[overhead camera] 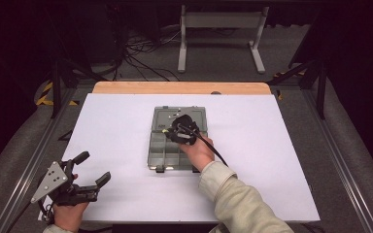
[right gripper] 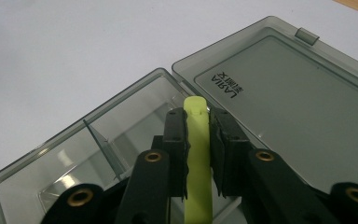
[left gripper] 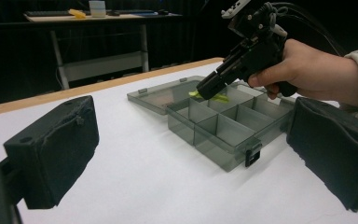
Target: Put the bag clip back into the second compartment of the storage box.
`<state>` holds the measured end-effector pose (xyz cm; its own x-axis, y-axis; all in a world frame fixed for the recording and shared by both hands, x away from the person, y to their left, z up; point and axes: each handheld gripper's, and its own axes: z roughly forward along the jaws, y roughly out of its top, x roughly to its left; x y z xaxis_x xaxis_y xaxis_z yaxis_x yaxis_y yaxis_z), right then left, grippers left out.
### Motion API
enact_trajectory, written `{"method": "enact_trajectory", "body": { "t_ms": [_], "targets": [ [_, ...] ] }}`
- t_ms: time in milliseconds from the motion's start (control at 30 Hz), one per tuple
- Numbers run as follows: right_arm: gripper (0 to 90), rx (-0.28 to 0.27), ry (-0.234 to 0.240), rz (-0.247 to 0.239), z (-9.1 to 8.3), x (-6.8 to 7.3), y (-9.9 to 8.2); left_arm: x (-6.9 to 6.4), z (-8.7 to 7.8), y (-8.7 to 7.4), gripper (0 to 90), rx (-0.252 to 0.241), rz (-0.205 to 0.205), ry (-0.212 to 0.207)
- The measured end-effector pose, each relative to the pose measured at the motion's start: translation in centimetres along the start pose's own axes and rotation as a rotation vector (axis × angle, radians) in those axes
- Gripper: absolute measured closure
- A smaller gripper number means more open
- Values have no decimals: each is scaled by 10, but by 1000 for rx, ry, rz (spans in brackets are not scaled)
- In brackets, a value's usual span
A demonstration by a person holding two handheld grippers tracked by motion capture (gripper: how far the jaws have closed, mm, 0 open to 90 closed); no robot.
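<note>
Left claw point(overhead camera: 97, 171): at 7 o'clock on the table, near edge, held in a hand point(overhead camera: 69, 214); jaws wide apart, nothing between them; well apart from the box.
Table point(overhead camera: 111, 131): white top, wooden strip along the far edge.
Right hand point(overhead camera: 199, 151): reaching in from 5 o'clock, sleeve pale, gripping the right claw over the box.
Right claw point(right gripper: 198, 140): angled down into the box; pads point(right gripper: 176, 140) pressed on both sides of the yellow-green strip, jaws narrowly set, holding it.
Yellow-green strip point(right gripper: 198, 154): clamped between the pads, rounded tip poking out past them toward 12 o'clock; seen in the left gripper view point(left gripper: 196, 94) at the claw tip, over a far compartment near the hinge.
Compartment box point(overhead camera: 162, 153): clear grey, mid-table, divided into cells, black latches on the near wall; cells in view look bare.
Lid point(right gripper: 289, 98): folded open flat at 12 o'clock of the box, lettering printed on its inner face.
</note>
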<state>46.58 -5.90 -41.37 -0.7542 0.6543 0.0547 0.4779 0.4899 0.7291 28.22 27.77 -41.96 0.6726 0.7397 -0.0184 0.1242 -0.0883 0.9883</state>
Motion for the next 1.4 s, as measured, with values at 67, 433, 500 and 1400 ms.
{"method": "enact_trajectory", "body": {
  "t_ms": [67,433,500,1400],
  "targets": [
    [776,-1,3,3,0,0,-1,0,0,0,27,2,0,0],
    [776,4,22,31,0,2,-4,0,0,0,27,2,3,0],
    [776,3,26,32,-1,2,-5,0,0,0,27,2,3,0],
    [621,-9,3,27,-16,3,-5,0,2,0,27,4,-1,-7]
  ]
}}
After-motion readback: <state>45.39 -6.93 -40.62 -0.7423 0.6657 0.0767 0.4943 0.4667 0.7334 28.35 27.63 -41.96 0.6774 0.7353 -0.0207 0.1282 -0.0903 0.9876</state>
